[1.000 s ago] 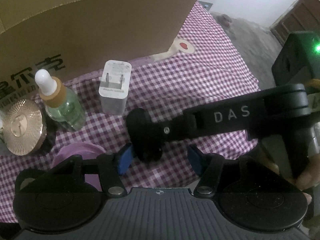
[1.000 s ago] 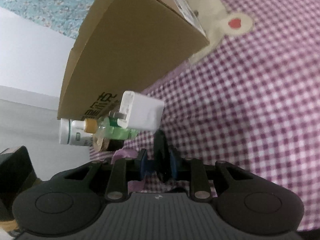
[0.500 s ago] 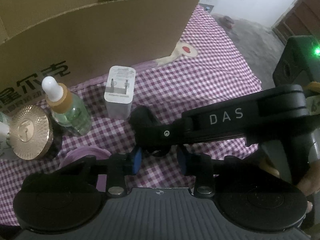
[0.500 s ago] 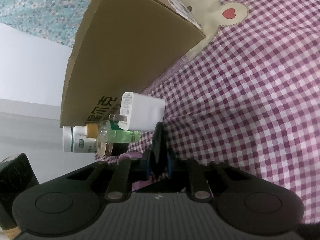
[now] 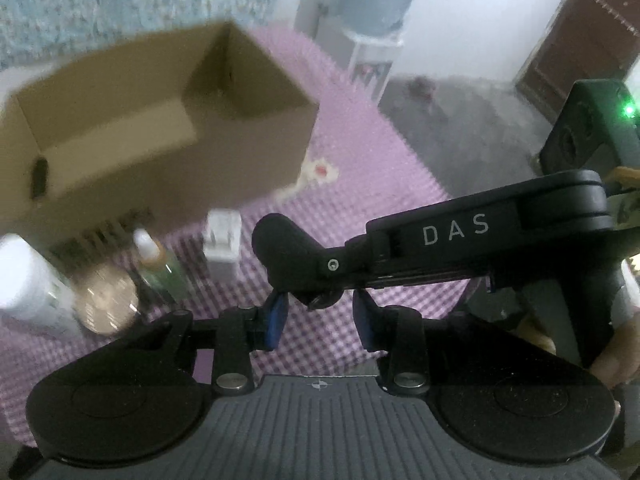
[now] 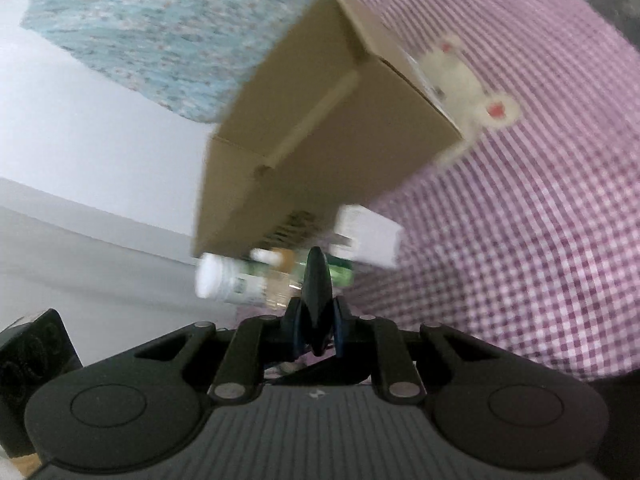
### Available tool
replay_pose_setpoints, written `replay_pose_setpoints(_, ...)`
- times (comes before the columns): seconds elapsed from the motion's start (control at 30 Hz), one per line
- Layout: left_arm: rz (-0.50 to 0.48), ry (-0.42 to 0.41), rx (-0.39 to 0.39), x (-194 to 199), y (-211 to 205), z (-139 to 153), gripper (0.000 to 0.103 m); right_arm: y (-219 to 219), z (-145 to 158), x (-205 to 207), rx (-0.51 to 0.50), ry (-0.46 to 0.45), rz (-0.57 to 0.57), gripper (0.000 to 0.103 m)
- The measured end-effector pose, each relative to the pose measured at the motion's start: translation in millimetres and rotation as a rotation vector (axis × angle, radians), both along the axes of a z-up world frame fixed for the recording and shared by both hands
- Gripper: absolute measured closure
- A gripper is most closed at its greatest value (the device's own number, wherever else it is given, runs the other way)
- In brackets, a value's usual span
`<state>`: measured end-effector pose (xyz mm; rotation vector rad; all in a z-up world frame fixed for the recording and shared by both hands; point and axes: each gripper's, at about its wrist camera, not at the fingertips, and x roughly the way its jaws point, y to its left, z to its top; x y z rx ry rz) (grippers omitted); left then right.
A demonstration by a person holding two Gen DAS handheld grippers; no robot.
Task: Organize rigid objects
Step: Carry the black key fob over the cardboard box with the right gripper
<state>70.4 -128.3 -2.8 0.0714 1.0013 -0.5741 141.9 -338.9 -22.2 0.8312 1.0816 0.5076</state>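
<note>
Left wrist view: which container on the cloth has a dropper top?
The green bottle between the gold-lidded jar and white charger; only it has a white dropper top.

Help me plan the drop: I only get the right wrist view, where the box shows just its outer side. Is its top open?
Observer: Yes. The left wrist view looks down into the cardboard box: the top is open and only bare inner walls show, though blurred.
Operator: What am I holding? I see a thin black edge.
Observer: Seen side-on, the right gripper pinches a black piece, flat and oval.
Operator: Where is the other gripper?
Observer: The left gripper has a finger on either side of that piece's lower end. I cannot tell whether it is pressing on it.
</note>
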Motion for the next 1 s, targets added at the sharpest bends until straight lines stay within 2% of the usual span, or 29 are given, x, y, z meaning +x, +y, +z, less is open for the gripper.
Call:
replay_pose_setpoints(0.13, 0.015, -0.079, -0.017, 1.0, 14.0, 37.7, 0.068, 12.1, 40.5, 6.4, 0.002, -0.105, 0.022, 0.086)
replay_pose_setpoints(0.27, 0.056, -0.142, -0.03, 19.7, 32.6, 67.4, 0.069, 33.2, 76.7, 33.6, 0.01, -0.202, 0.067, 0.086)
replay_pose_setpoints(0.47, 0.131, -0.106, -0.056, 69.8, 60.7, 80.5, 0.07, 67.1, 93.0, 90.3, 0.025, -0.229, 0.141, 0.086)
replay_pose_setpoints(0.53, 0.157, -0.088, -0.038, 90.4, 65.6, 77.7, 0.07, 77.5, 89.5, 114.0, 0.026, -0.2, 0.16, 0.086)
replay_pose_setpoints(0.6, 0.186, -0.032, -0.042, 113.8, 75.0, 71.9, 0.071, 86.7, 80.4, 137.1, 0.033, -0.162, 0.183, 0.086)
replay_pose_setpoints(0.8, 0.287, 0.117, -0.013, 179.0, 99.1, 36.9, 0.071, 126.6, 38.8, 211.2, 0.027, 0.026, 0.232, 0.086)
replay_pose_setpoints(1.0, 0.407, 0.158, 0.068, 213.4, 114.5, 8.2, 0.071, 159.3, -9.3, 255.0, 0.0, 0.173, 0.212, 0.086)
